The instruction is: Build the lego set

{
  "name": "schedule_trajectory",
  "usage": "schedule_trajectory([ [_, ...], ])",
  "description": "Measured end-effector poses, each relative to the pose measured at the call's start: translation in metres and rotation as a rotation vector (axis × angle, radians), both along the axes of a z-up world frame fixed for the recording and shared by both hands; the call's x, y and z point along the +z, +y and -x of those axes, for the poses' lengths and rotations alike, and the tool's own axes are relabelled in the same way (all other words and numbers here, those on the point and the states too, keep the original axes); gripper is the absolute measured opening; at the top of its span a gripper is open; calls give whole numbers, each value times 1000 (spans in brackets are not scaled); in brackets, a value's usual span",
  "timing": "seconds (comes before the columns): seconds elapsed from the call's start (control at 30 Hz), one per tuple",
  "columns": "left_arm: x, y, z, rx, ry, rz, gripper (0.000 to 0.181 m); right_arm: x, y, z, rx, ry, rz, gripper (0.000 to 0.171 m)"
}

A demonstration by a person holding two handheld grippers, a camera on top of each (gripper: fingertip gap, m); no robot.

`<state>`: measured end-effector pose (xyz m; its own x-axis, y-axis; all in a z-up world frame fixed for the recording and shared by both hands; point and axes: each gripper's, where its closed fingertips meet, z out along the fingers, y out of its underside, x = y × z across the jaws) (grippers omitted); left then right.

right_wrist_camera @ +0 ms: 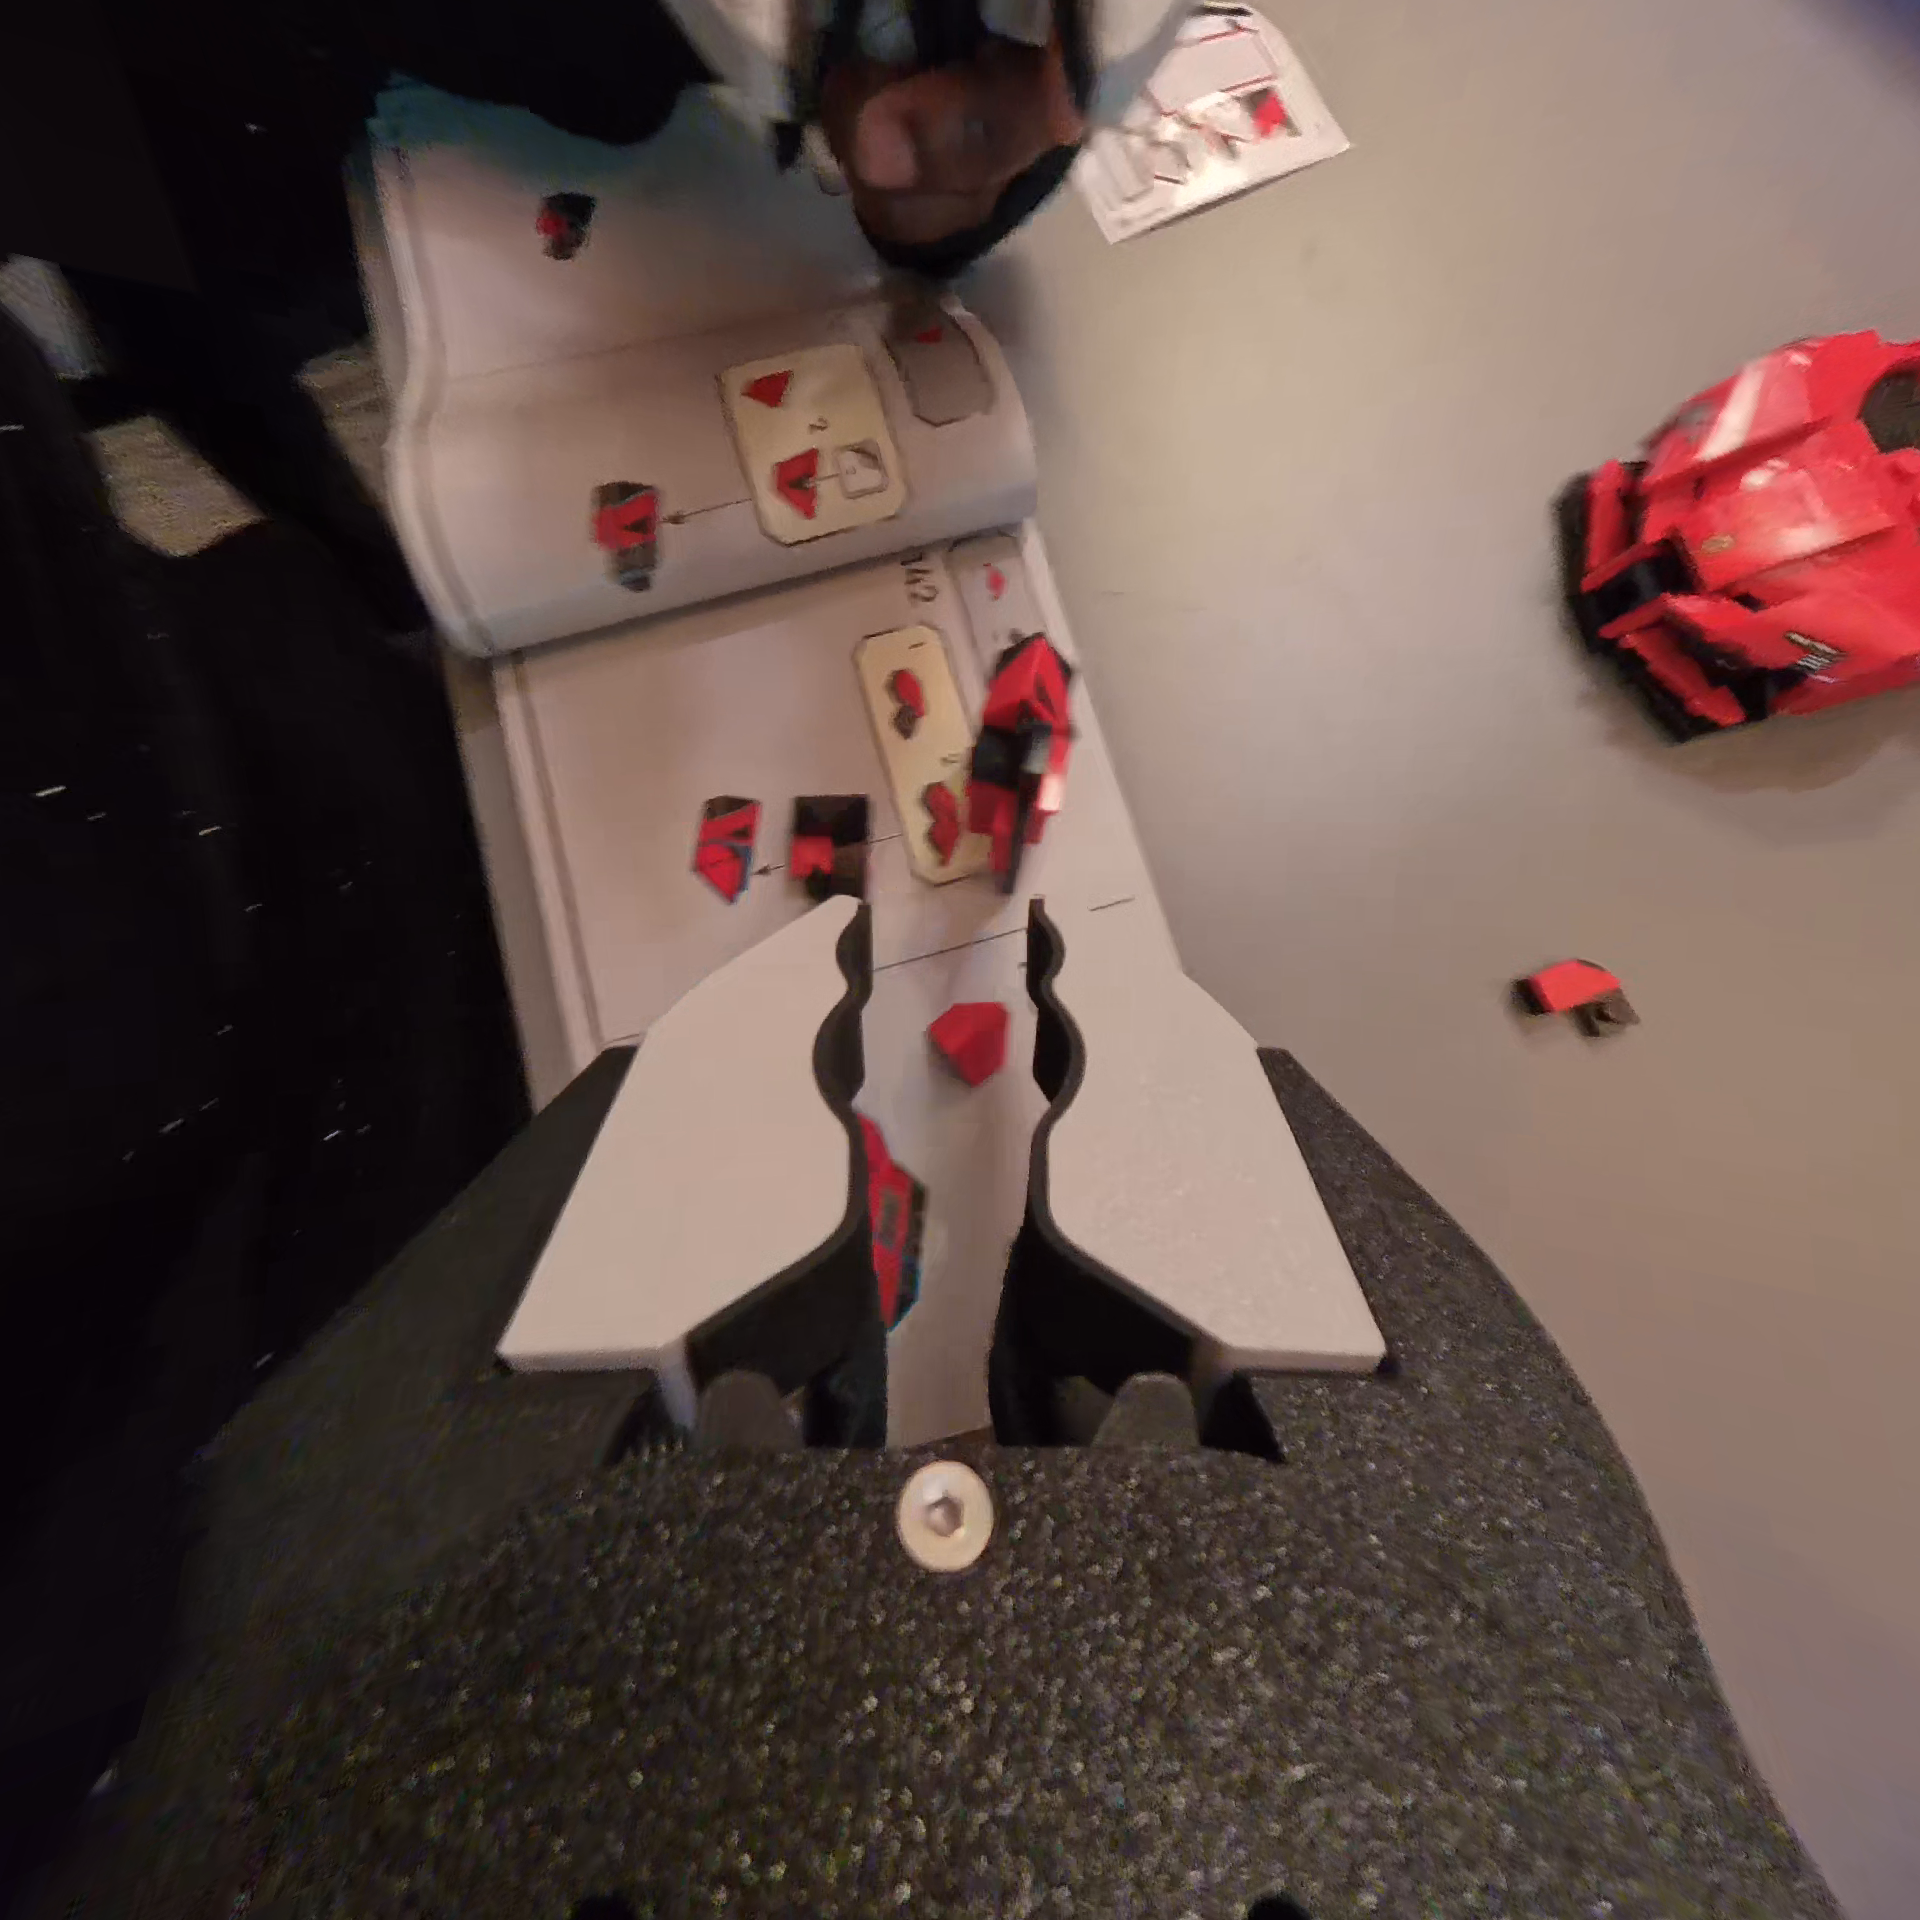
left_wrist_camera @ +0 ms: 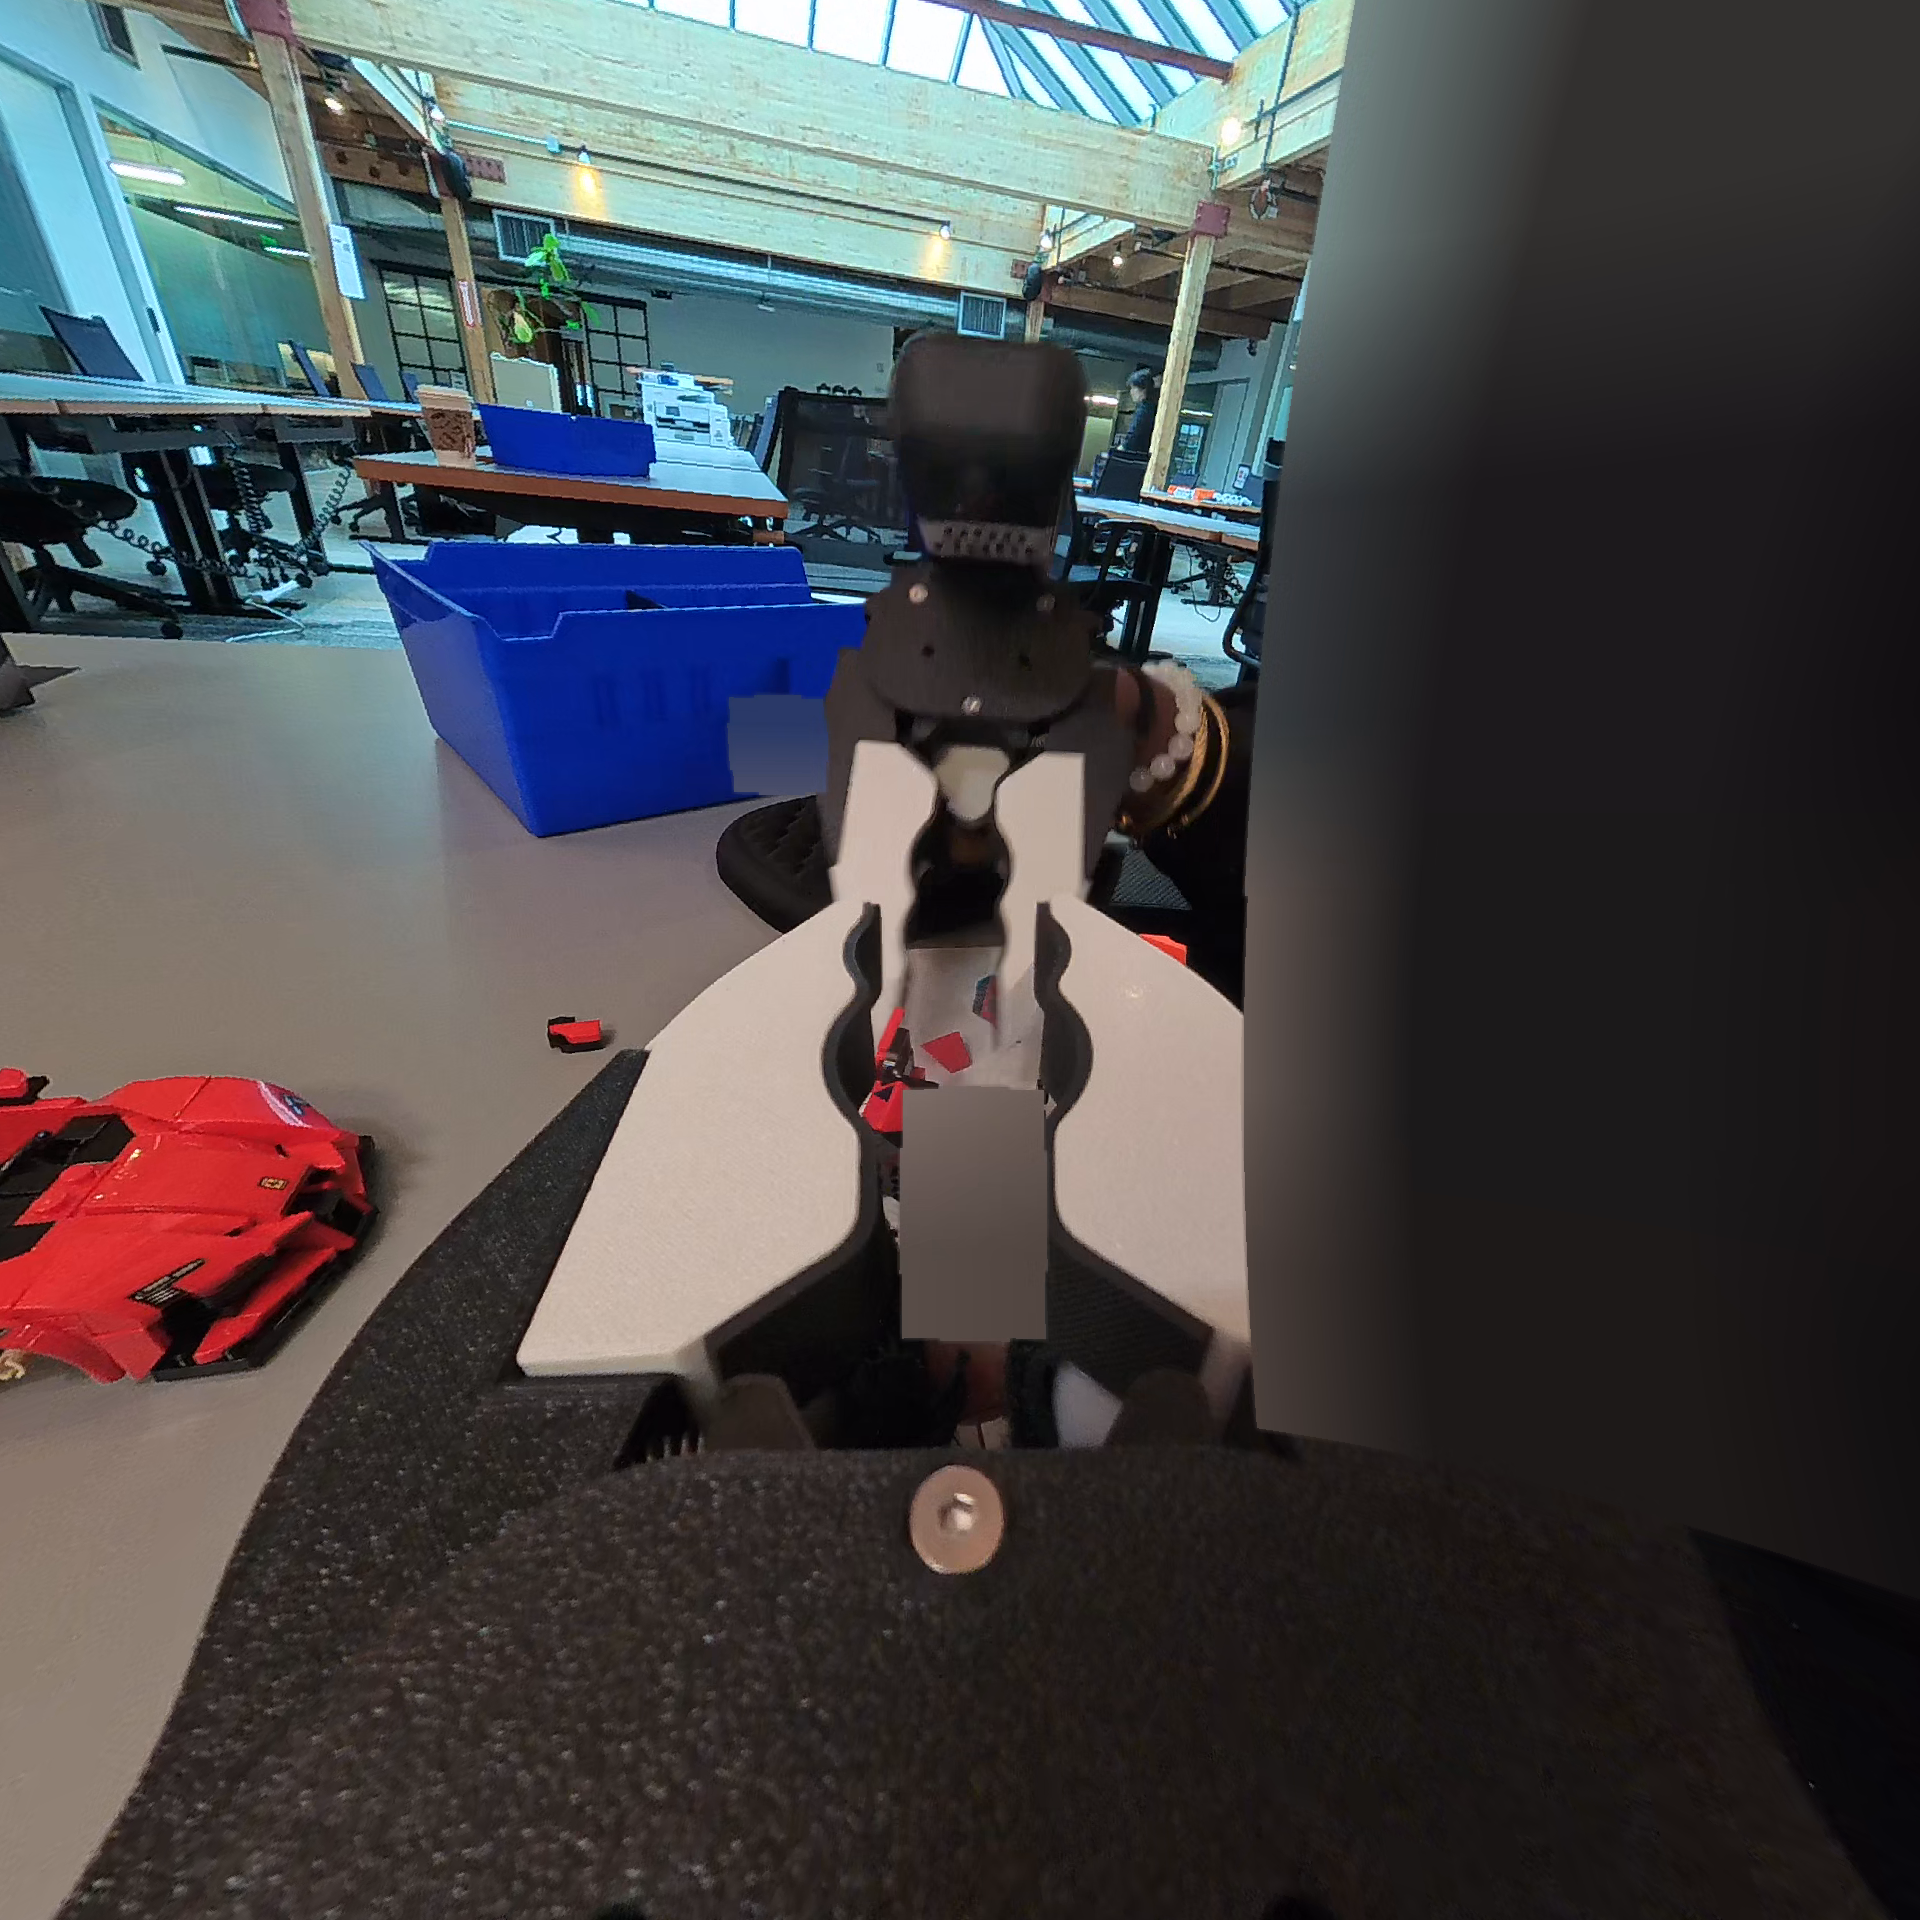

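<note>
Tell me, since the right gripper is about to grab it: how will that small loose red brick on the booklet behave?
The small red brick looks rigid and light. Its sloped, glossy top may let the fingers slip. Resting on the smooth instruction booklet, it would probably slide rather than roll.
</note>
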<state>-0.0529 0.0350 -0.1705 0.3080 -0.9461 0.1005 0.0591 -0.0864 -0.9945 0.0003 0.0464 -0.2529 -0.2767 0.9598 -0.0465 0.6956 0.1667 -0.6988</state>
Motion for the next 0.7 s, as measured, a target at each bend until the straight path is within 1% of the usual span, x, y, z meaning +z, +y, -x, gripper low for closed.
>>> schedule_trajectory([
  [0.07,0,0,0,-1,1,2,28,0,-14,-6,67,-20,39,28],
  [0.17,0,0,0,-1,-3,4,28,-13,-25,-6,124,-67,10,29],
  [0.33,0,0,0,-1,-2,1,28,-20,-32,5,117,-71,27,26],
  [0.43,-1,-1,-1,-4,6,-1,28,-21,-30,8,107,-63,16,17],
  [0.7,2,0,1,7,-5,-8,28,-16,-29,8,122,-23,22,16],
])
